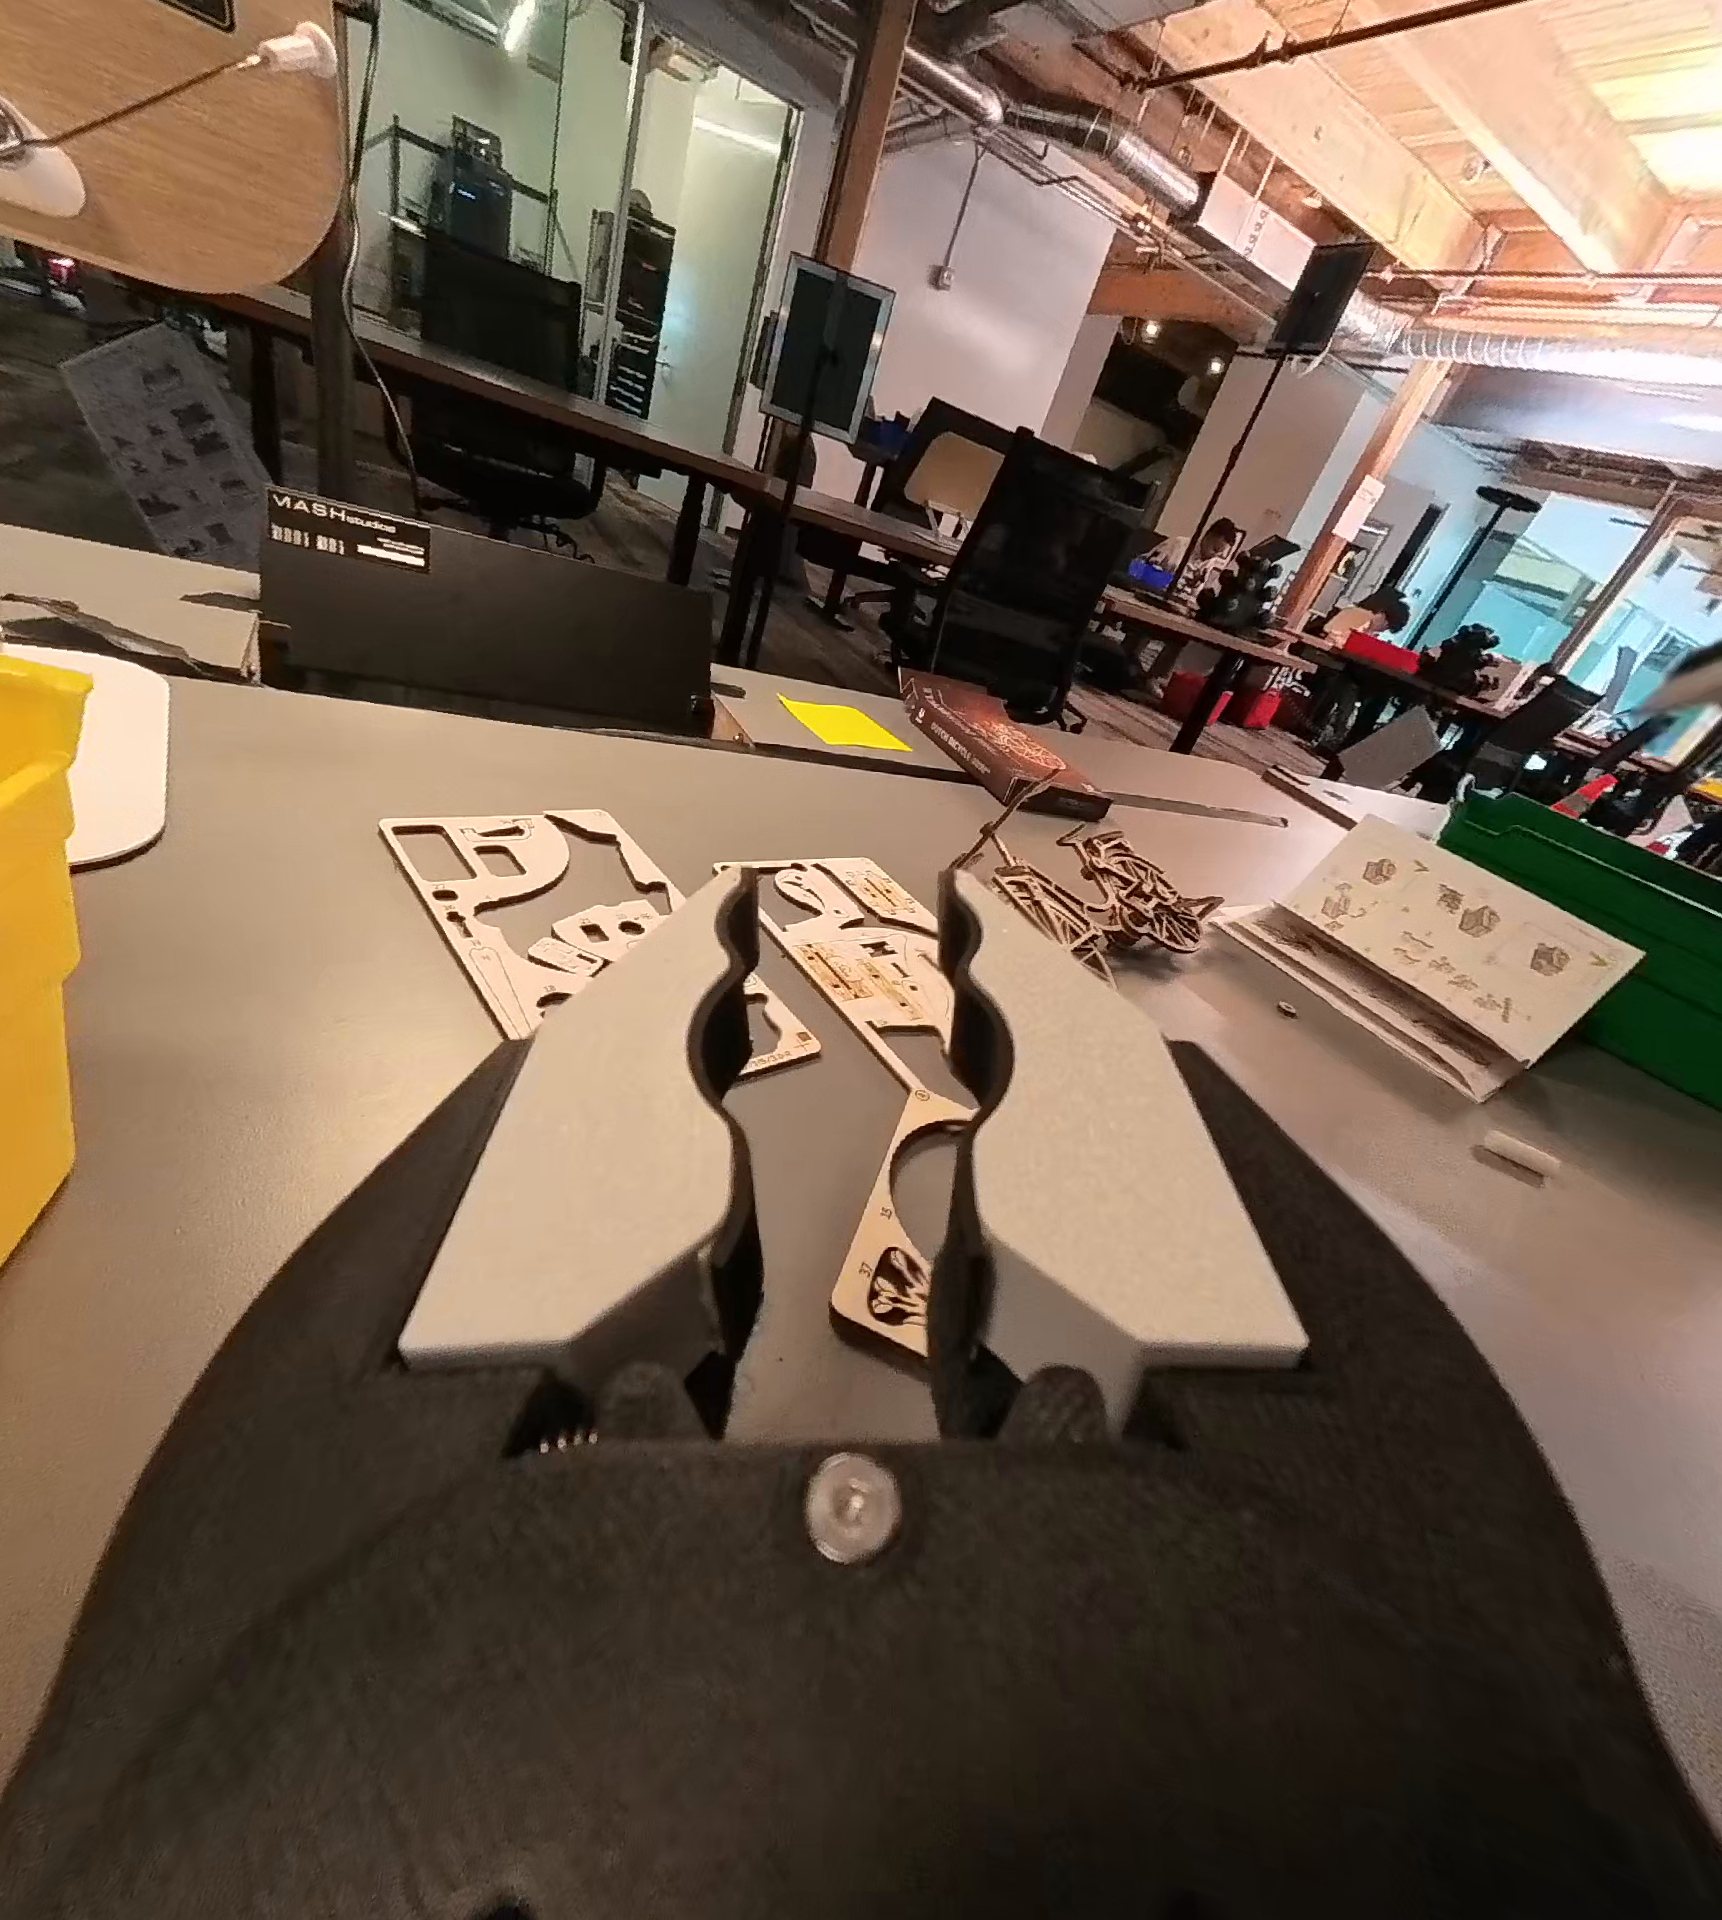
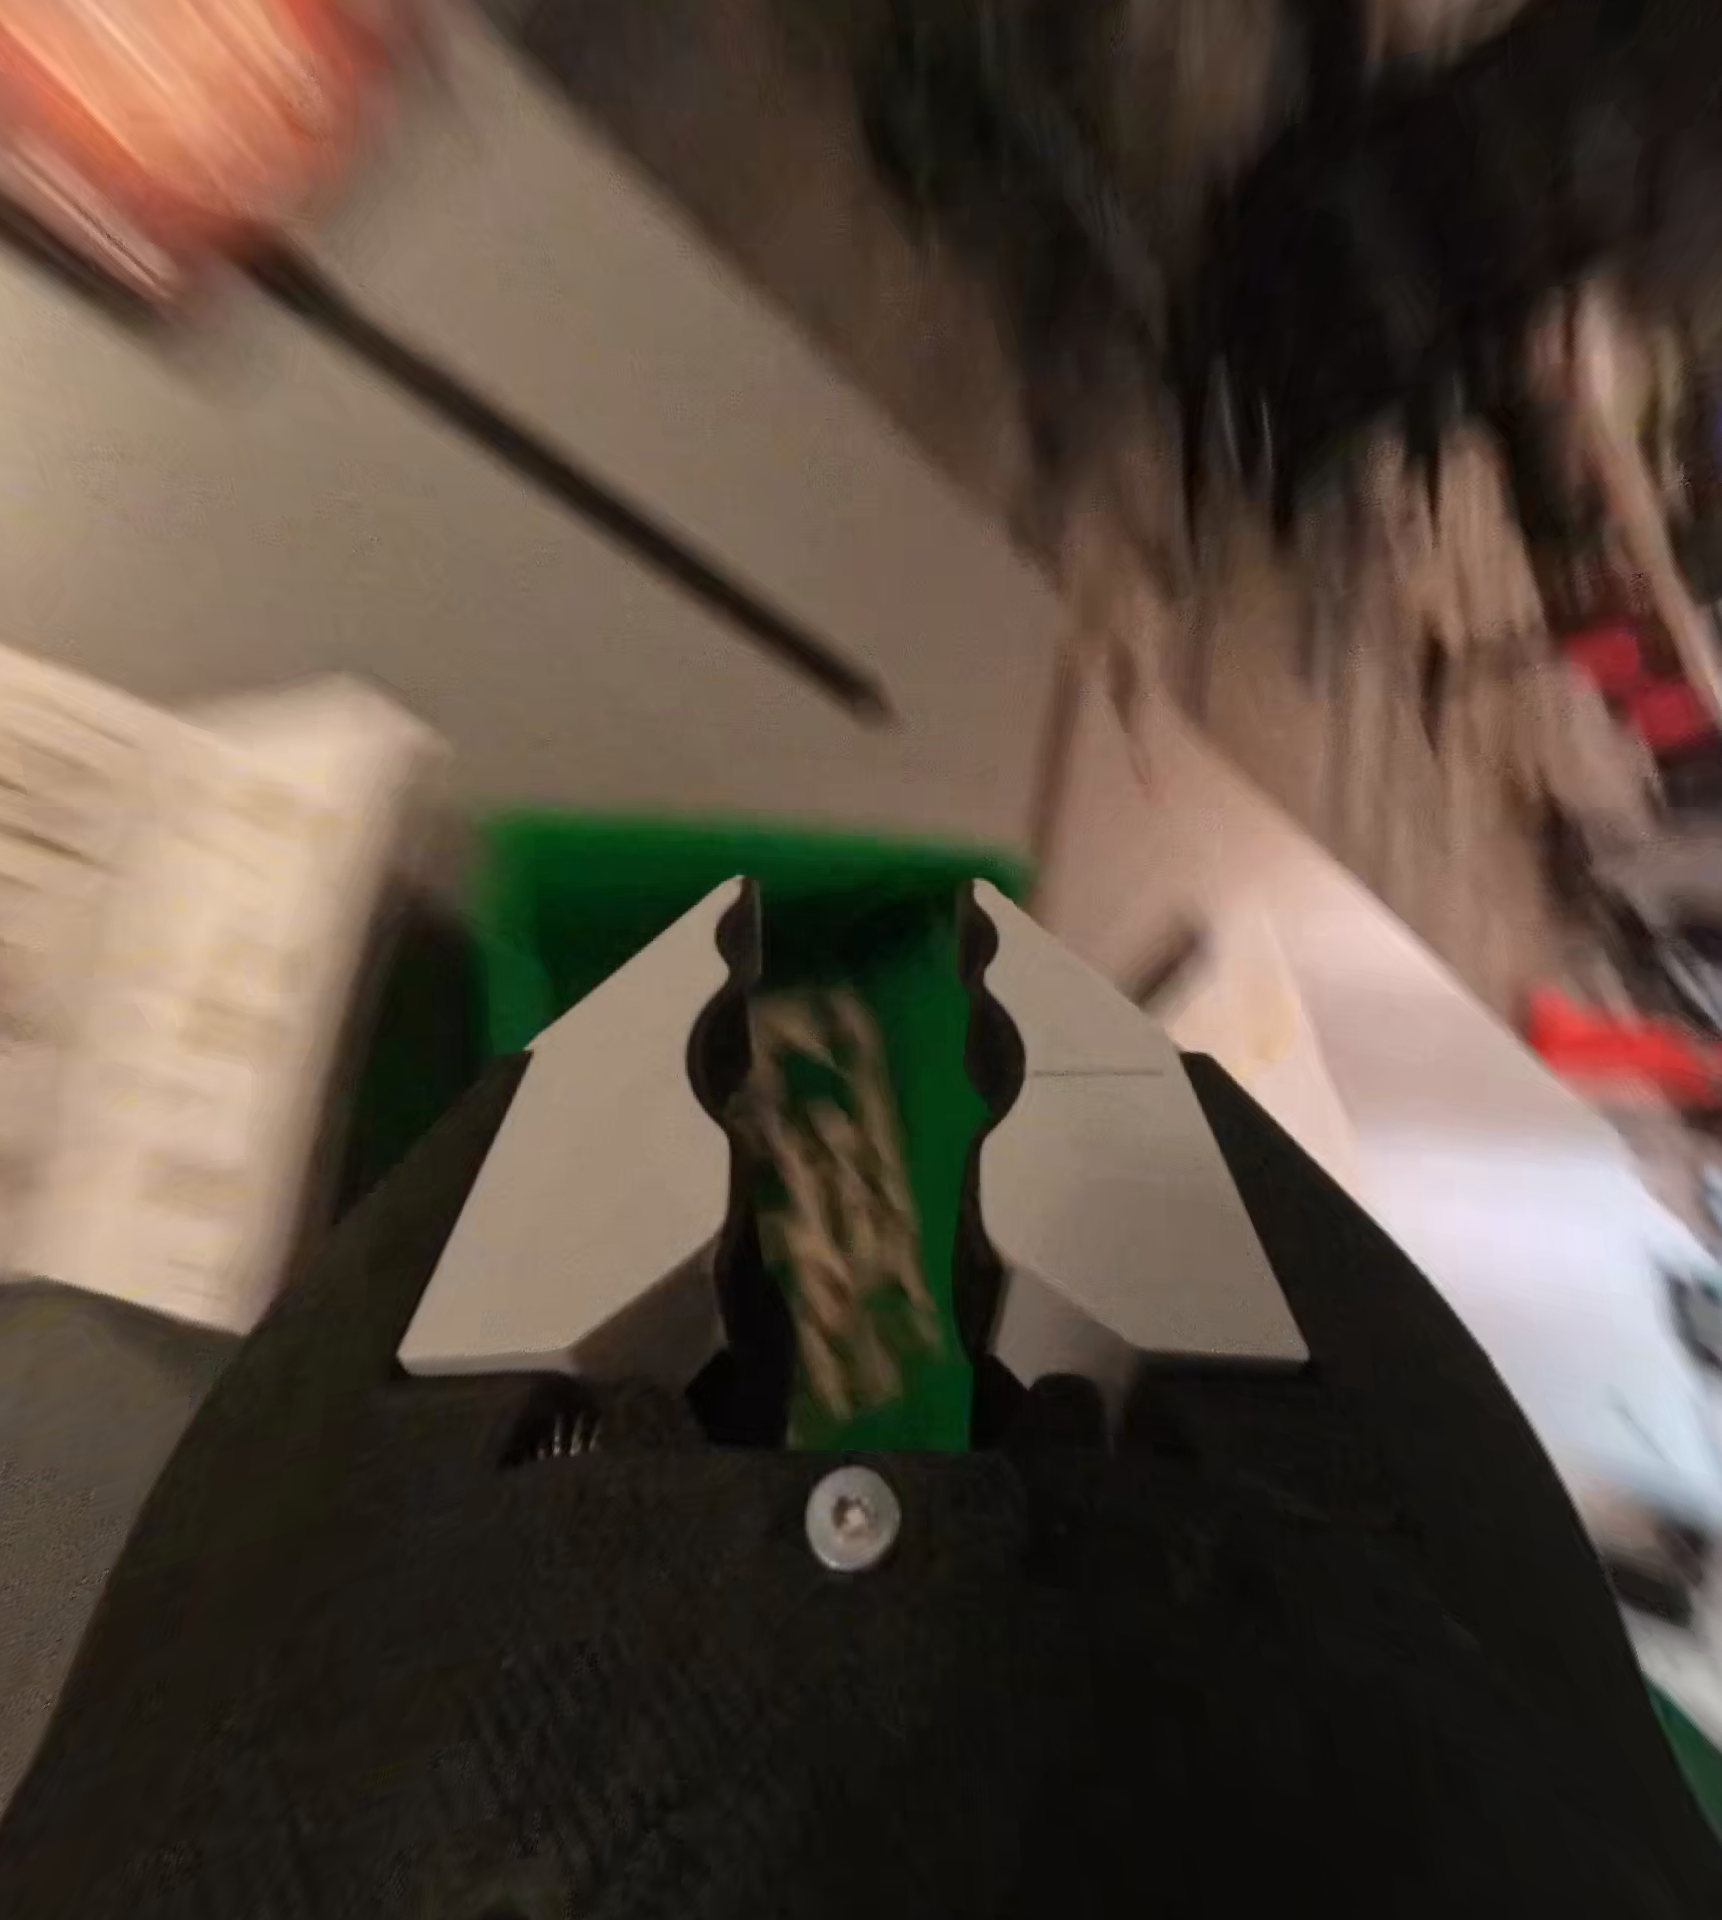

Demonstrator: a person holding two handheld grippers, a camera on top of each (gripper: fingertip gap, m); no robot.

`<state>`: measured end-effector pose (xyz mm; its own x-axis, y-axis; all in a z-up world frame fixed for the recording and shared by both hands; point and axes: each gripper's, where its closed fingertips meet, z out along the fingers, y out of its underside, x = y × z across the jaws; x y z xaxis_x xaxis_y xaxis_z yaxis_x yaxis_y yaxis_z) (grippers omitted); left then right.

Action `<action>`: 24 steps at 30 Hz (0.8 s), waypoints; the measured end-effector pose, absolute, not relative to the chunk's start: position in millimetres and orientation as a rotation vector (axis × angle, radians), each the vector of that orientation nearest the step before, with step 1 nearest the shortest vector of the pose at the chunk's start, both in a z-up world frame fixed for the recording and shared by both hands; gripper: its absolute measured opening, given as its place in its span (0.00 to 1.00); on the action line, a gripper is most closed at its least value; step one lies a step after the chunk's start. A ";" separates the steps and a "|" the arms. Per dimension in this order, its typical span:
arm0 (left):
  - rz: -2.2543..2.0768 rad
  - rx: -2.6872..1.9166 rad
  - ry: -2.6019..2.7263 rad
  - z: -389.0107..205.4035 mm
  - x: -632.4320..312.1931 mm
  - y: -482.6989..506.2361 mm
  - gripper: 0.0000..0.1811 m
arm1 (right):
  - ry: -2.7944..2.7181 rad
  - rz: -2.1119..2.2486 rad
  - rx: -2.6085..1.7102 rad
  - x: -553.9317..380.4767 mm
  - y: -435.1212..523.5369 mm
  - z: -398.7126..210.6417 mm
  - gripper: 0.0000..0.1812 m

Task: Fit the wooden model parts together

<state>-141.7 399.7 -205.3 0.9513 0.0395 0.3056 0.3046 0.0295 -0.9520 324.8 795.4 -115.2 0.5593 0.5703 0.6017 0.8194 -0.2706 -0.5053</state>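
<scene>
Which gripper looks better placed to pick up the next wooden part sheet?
Left. The left gripper is open and low over the wooden part sheets, which lie between its fingers. The right gripper points at a green bin in a motion-blurred view, away from the sheets.
</scene>
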 end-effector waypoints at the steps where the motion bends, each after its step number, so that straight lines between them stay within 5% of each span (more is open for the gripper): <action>1: -0.205 -1.539 -0.275 -205.9 -141.6 400.1 0.18 | -1.125 -0.168 -1.826 277.3 765.8 -103.0 0.19; 6: -0.179 -1.547 -0.276 -206.9 -144.1 399.3 0.18 | -1.345 0.847 -1.334 81.5 559.0 -125.0 0.23; 11: -0.160 -1.539 -0.309 -207.6 -154.1 395.4 0.18 | -1.633 1.270 -1.489 -1.4 449.6 -224.5 0.23; 18: -0.160 -1.547 -0.307 -208.0 -155.2 395.4 0.18 | -1.941 1.043 -1.693 -4.7 415.4 -289.6 0.36; 24: -0.182 -1.538 -0.336 -206.9 -156.0 393.9 0.18 | -2.047 0.833 -1.657 3.9 409.3 -306.6 0.34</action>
